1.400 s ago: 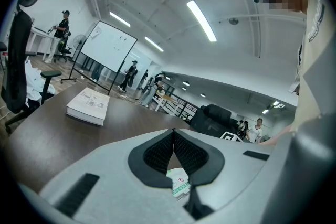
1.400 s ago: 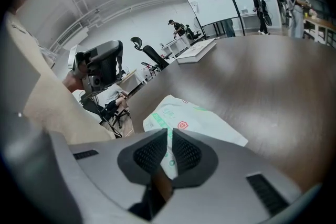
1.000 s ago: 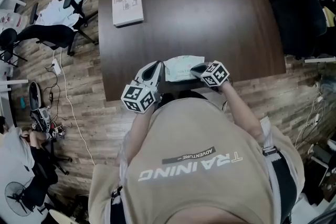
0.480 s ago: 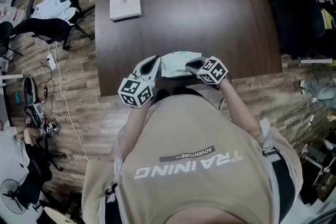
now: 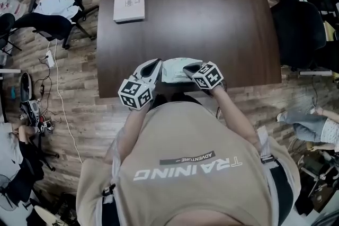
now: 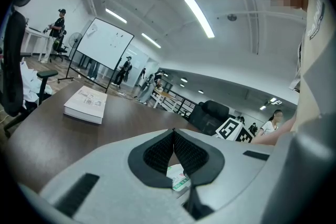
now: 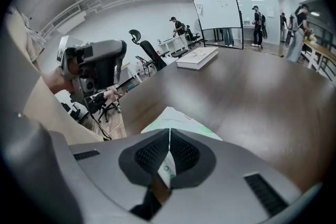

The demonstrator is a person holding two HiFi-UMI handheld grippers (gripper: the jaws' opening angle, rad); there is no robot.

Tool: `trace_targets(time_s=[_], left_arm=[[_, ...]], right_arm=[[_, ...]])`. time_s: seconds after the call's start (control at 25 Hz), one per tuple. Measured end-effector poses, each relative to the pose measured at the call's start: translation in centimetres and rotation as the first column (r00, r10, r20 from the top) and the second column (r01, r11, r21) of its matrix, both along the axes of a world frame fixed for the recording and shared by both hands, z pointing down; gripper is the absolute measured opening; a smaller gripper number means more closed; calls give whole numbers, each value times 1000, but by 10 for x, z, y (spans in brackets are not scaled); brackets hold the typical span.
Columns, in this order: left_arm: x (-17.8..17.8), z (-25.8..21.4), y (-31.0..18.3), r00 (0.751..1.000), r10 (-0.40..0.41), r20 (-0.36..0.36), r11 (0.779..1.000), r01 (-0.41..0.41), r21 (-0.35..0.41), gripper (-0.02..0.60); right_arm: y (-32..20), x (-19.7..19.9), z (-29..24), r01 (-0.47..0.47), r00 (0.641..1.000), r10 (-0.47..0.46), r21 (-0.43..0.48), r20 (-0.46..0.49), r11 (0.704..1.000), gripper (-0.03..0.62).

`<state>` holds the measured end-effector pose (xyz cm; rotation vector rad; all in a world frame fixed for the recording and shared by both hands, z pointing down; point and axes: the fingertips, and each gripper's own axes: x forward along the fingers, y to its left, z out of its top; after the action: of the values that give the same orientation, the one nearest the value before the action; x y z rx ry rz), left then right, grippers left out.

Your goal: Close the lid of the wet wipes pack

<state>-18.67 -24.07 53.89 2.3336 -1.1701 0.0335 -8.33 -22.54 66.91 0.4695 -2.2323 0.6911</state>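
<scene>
The wet wipes pack, pale green and white, lies flat at the near edge of the dark table. My left gripper is shut, with its tips at the pack's left end. In the left gripper view a bit of the pack shows under the closed jaws of that gripper. My right gripper is shut too and sits over the pack's right part. The pack runs out past the right gripper's tips. Both grippers hide the lid.
A white book lies at the table's far left corner. Office chairs stand on the floor to the left and a dark chair to the right. A person's legs show at the right edge.
My right gripper has slid a little to the left over the pack. The left gripper has stayed at the pack's left end. A person's legs have come into view at the right.
</scene>
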Motion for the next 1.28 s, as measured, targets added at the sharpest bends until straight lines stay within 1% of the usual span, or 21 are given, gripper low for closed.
trace_targets(time_s=[0.08,0.28,0.44,0.6,0.72,0.8,0.96,1.04,1.12,1.2,1.28], left_arm=[[0,1,1,1000,1,2,1000,-1,-6,9],[-3,15,9,1000,-6,0,999,6,-35,9],[-4,21,10,1000,-12,-12,999,11,-51,9],[-1,29,4,1000,2,-21,998,-3,-58,9],[8,32,0,999,23,-33,998,-25,-58,9],[14,32,-5,999,36,-37,998,-39,-56,9],[24,26,-12,997,56,-43,998,-58,-38,9],[26,22,-13,997,59,-45,998,-60,-26,9],[24,16,-18,997,61,-37,998,-61,-11,9],[17,10,-25,998,56,-24,998,-55,7,9],[8,6,-33,999,38,-14,999,-37,18,9]], right_arm=[[4,-2,11,18,999,-18,-10,-29,1000,17],[13,0,33,63,993,-63,-3,-96,998,17],[16,0,35,74,991,-73,6,-112,997,17],[14,-4,39,73,990,-73,-8,-116,997,17],[16,-4,40,90,988,-86,25,-129,996,17],[15,-5,39,97,987,-91,41,-134,994,17],[14,-4,40,72,989,-70,11,-131,997,17],[16,-2,36,77,988,-74,18,-139,997,17],[12,-2,26,59,993,-55,39,-105,997,17],[1,-4,10,-3,1000,4,38,-20,999,17],[-12,-4,-10,-78,994,76,29,77,997,17]])
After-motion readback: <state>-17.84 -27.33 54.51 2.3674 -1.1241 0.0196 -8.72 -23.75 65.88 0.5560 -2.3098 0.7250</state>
